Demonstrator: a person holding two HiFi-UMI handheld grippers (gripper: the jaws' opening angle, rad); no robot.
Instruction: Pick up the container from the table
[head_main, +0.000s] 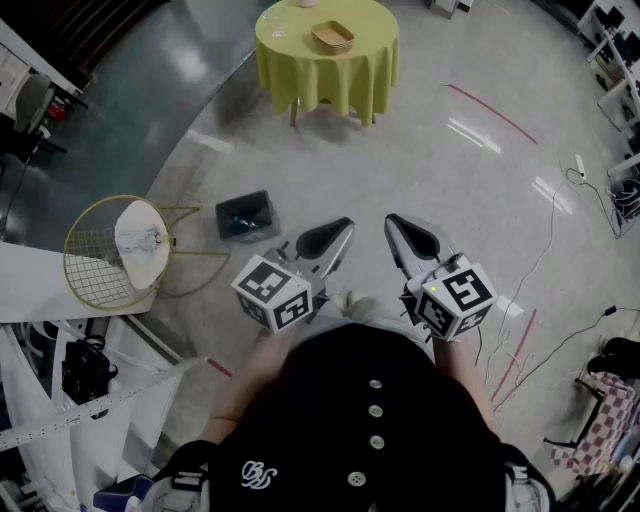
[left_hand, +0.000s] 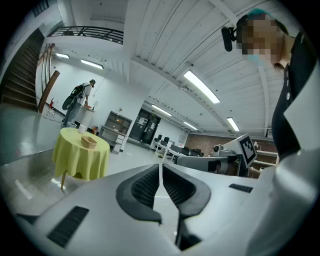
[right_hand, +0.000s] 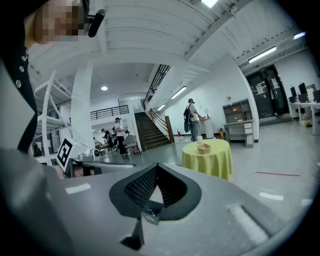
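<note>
A small tan container (head_main: 333, 38) rests on a round table with a yellow-green cloth (head_main: 300, 62), far ahead at the top of the head view. It shows as a little brown basket (left_hand: 89, 141) in the left gripper view and likewise (right_hand: 203, 148) in the right gripper view. My left gripper (head_main: 347, 226) and right gripper (head_main: 391, 222) are held close to my body, well short of the table. Both are shut with nothing between their jaws. From the left gripper view the right gripper (left_hand: 182, 160) appears alongside.
A dark bin (head_main: 246, 217) sits on the shiny floor ahead and to the left, beside a gold wire chair (head_main: 115, 250). Cables (head_main: 560, 230) trail across the floor at right. A person (right_hand: 192, 117) stands behind the table, near shelving and a staircase.
</note>
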